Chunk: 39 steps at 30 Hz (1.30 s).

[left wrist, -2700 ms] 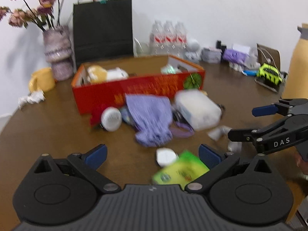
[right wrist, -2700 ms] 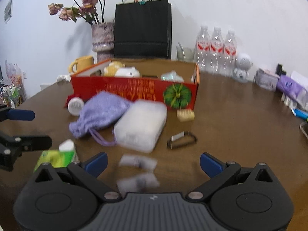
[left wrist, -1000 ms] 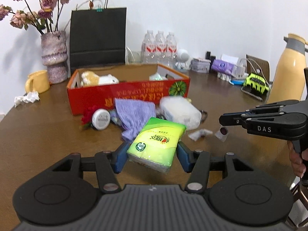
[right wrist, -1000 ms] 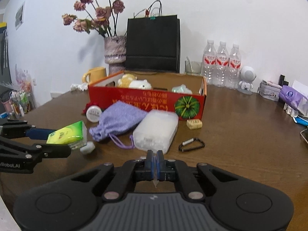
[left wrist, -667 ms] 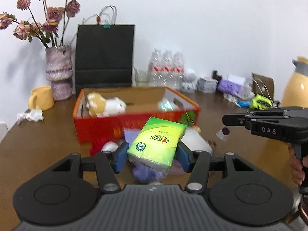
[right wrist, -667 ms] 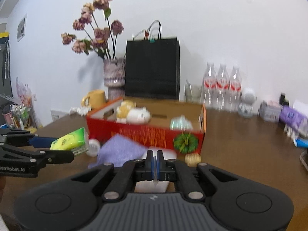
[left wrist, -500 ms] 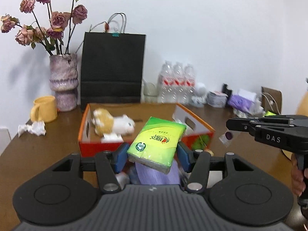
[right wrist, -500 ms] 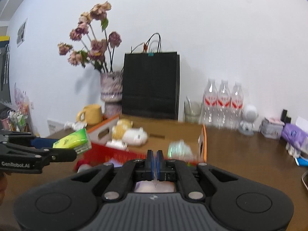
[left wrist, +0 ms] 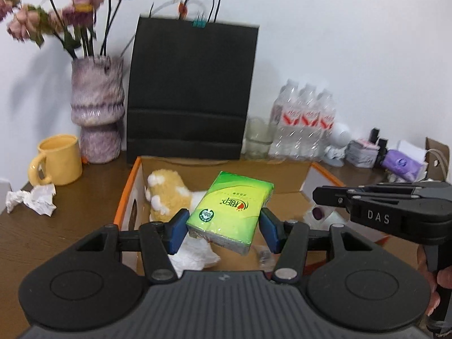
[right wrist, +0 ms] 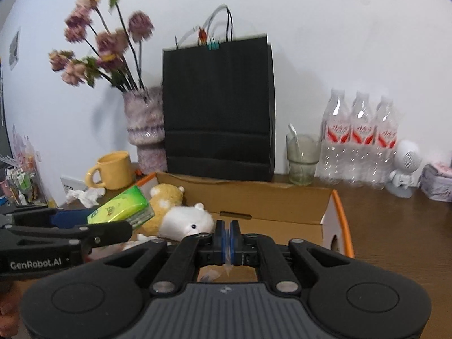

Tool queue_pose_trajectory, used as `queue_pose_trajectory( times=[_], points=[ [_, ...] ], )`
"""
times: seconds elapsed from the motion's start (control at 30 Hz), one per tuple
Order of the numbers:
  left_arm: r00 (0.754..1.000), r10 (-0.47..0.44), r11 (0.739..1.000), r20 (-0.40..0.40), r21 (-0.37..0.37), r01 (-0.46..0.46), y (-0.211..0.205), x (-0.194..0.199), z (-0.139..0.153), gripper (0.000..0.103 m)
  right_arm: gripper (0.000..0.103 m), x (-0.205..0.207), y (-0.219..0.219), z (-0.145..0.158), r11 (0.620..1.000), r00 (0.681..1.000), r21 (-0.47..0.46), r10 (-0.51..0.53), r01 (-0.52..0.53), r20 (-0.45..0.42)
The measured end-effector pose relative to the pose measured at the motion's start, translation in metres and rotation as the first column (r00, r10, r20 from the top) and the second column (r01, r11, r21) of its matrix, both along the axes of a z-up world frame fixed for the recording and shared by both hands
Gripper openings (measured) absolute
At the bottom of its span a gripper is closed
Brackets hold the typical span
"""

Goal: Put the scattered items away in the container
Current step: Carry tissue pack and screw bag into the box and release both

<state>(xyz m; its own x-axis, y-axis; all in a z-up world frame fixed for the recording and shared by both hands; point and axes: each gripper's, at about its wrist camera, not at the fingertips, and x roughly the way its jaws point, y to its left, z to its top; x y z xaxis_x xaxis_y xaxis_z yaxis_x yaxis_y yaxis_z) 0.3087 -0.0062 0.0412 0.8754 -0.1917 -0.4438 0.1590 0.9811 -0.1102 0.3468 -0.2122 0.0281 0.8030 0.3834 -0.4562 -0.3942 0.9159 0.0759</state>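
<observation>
Both claws have come off the bench and now hang over the open box (left wrist: 127, 197); a second ago they were back over the scattered pile.

Left claw (left wrist: 223, 227): about half open, pads clamped on the flanks of the green tissue pack (left wrist: 230, 207), carried tilted above the box's near-left part. Looks ready for release.

Right claw (right wrist: 226, 238): fully closed, pinching a thin clear sachet (right wrist: 227, 267) whose corner hangs below the pads. From the left view a small packet with a dark spot dangles at its tips (left wrist: 317, 213).

So two items arriving at once.

Count, near to far:
- 2 claws, 2 carried items
- box: 2 plush toys, tan (right wrist: 166, 195) and white (right wrist: 188, 221), plus white crumpled stuff I can't identify
- 1 yellow mug (left wrist: 56, 159), 1 crumpled paper (left wrist: 31, 202)
- 1 vase (left wrist: 97, 113), 1 black bag (left wrist: 192, 93), 1 glass (right wrist: 302, 158), 3 bottles (right wrist: 360, 141)

Remaining loose items on the bench are out of view.
</observation>
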Motion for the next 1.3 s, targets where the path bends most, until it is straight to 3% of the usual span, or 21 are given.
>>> queue_pose_trajectory(
  times=[0.3,0.43,0.47,0.5,0.53,0.6,0.67,0.9,1.3],
  points=[
    [0.996,0.010,0.999,-0.087,0.032,-0.007,0.002,0.031,-0.032,0.056,0.003,0.037,0.008,-0.033,1.000,0.992,-0.022,0.006,-0.009,-0.123],
    [0.996,0.018,0.999,-0.084,0.043,-0.014,0.001,0.029,-0.033,0.059,0.013,0.034,0.008,-0.035,1.000,0.992,-0.030,-0.004,0.000,-0.123],
    [0.997,0.019,0.999,-0.078,0.044,-0.016,0.001,0.028,-0.032,0.069,0.019,0.034,0.008,-0.034,1.000,0.992,-0.030,-0.003,0.000,-0.126],
    [0.997,0.024,0.999,-0.069,0.042,-0.021,0.001,0.026,-0.030,0.080,0.034,0.033,0.007,-0.034,1.000,0.991,-0.028,-0.001,-0.002,-0.130],
    [0.998,0.029,0.999,-0.057,0.039,-0.026,0.000,0.025,-0.029,0.084,0.043,0.032,0.007,-0.033,1.000,0.992,-0.028,-0.003,0.000,-0.129],
    [0.998,0.041,0.998,-0.038,0.047,-0.040,0.000,0.021,-0.025,0.101,0.077,0.028,0.007,-0.030,0.999,0.993,-0.031,-0.011,0.008,-0.115],
    [0.998,0.062,0.997,-0.015,0.052,-0.061,0.001,0.019,-0.022,0.103,0.088,0.026,0.006,-0.026,0.999,0.995,-0.042,-0.029,0.025,-0.100],
    [0.997,0.082,0.995,0.004,0.048,-0.082,0.003,0.012,-0.012,0.103,0.101,0.021,0.002,-0.016,0.998,0.993,-0.035,-0.062,0.059,-0.097],
    [0.994,0.092,0.994,0.054,0.054,-0.095,0.006,-0.024,0.010,0.103,0.103,-0.016,-0.013,0.008,0.997,0.996,-0.020,-0.070,0.069,-0.047]
  ],
)
